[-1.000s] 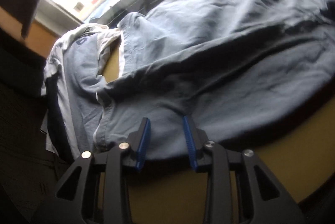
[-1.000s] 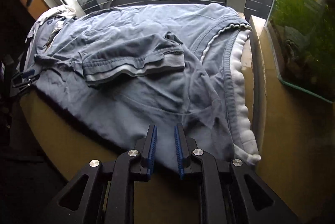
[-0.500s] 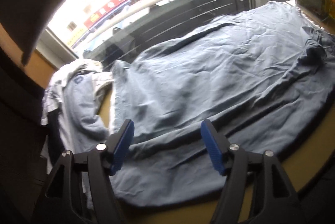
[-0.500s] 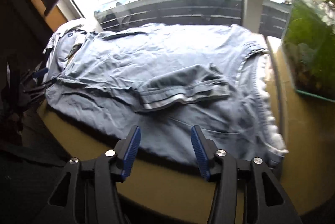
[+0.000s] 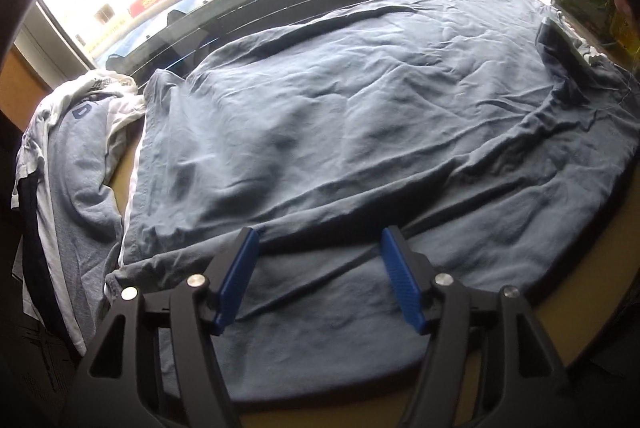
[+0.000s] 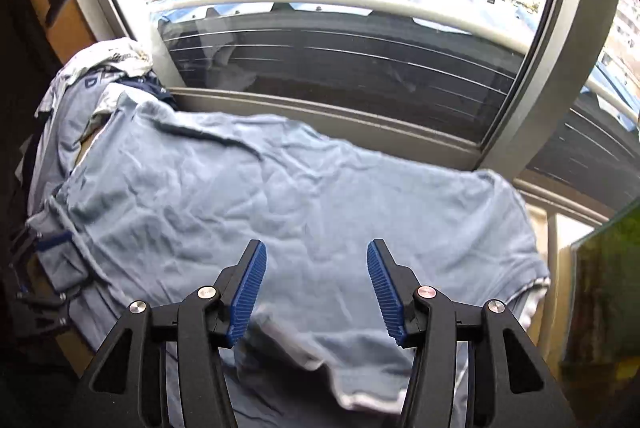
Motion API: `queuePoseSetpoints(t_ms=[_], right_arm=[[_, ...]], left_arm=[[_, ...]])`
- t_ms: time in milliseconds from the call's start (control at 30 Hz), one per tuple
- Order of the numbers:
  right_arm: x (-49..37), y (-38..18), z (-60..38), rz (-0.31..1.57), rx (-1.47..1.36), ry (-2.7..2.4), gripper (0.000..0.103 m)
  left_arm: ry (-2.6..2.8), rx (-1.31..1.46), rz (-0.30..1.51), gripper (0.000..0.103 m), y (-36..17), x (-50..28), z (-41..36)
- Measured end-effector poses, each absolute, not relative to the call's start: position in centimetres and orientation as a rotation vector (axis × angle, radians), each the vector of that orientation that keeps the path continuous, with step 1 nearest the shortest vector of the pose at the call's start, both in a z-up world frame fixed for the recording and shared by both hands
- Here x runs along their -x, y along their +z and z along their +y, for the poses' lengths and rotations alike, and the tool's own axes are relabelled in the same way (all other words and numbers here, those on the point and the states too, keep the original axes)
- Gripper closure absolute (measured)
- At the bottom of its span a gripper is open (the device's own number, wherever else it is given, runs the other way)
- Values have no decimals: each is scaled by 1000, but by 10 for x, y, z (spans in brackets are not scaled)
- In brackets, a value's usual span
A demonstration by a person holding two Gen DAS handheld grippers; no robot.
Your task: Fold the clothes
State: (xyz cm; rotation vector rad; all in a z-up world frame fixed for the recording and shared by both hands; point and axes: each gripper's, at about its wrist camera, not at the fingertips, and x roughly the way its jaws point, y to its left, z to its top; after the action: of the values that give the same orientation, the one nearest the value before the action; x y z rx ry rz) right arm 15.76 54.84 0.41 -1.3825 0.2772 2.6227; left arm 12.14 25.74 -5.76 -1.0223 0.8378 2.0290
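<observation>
Both grippers have released the blue shirt (image 5: 360, 132) since a second ago: left gripper (image 5: 320, 280) and right gripper (image 6: 316, 292) now gape empty above its near hem. Shirt lies flat on the wooden table (image 5: 592, 284), clothes pile (image 5: 68, 164) beside its left edge.
</observation>
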Motion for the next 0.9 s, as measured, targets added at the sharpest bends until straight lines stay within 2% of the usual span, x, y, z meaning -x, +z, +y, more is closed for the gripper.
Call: queuePoseSetpoints(t_ms=[67,233,400,533,667,900], right_arm=[[-158,25,554,247,1306,2666,47],[-207,30,552,269,1444,2672,45],[-265,-28,532,421,1660,2575,43],[-258,-58,541,451,1629,2508,43],[-220,-50,544,337,1557,2545,43],[-148,-31,525,11,1534,2628,43]], left_arm=[[2039,1042,820,35,-57,-119,255],[2074,1042,863,30,-56,-116,251],[2085,1066,817,23,-58,-109,245],[2070,1065,813,21,-58,-106,244],[2072,1076,801,18,-59,-105,242],[2069,1078,807,14,-59,-104,242]])
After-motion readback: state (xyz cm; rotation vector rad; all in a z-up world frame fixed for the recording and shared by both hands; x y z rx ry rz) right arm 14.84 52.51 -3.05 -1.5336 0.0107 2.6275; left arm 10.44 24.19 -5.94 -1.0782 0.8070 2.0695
